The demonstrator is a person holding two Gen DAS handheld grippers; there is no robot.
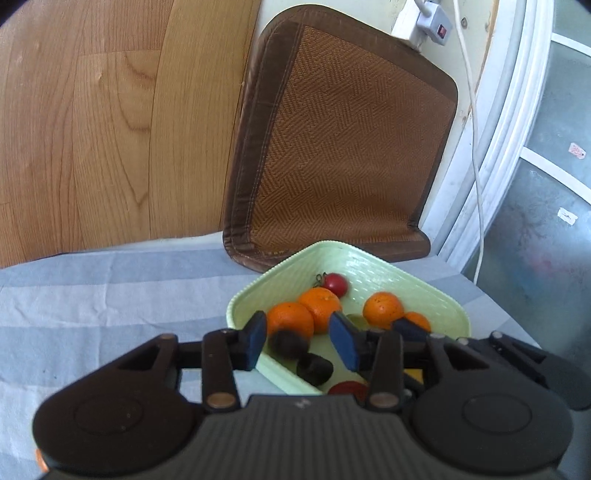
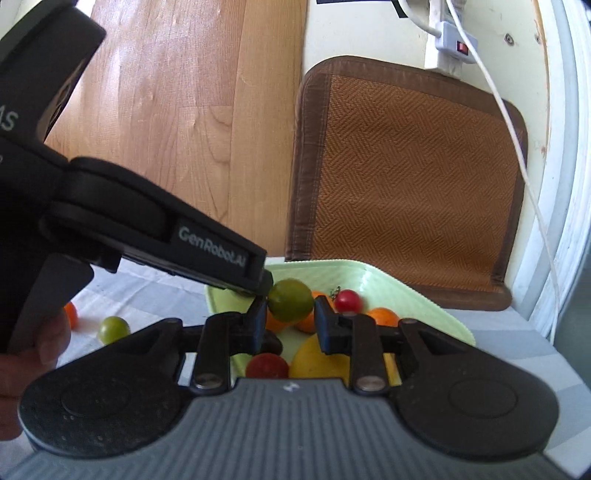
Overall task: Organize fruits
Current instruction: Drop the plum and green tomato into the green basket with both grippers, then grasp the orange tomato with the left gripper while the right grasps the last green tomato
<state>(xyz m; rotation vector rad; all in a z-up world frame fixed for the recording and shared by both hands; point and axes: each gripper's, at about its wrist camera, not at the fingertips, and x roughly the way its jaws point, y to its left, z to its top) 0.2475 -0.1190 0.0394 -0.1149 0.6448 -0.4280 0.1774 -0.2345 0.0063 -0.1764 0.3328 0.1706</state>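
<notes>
A light green tray [image 1: 258, 288] on the striped cloth holds several oranges [image 1: 319, 304], a red cherry tomato [image 1: 336, 284] and a dark fruit [image 1: 314, 367]. My left gripper [image 1: 299, 341] hangs open over the tray's near corner. A blurred dark fruit [image 1: 288, 343] sits in its gap beside the left pad, not pinched. My right gripper [image 2: 290, 325] is shut on a green fruit [image 2: 290, 304] above the tray [image 2: 388, 284]. Below it lie a yellow fruit [image 2: 317, 360] and a red tomato [image 2: 266, 365]. The left gripper's casing [image 2: 147, 221] crosses the right wrist view, its tip next to the green fruit.
Another green fruit [image 2: 113, 329] and an orange [image 2: 71, 314] lie on the cloth [image 1: 92, 295] left of the tray. A brown woven mat [image 1: 343, 147] leans on the wall behind, under a power strip [image 1: 424, 22] with a white cable. A hand [image 2: 37, 350] shows at the lower left.
</notes>
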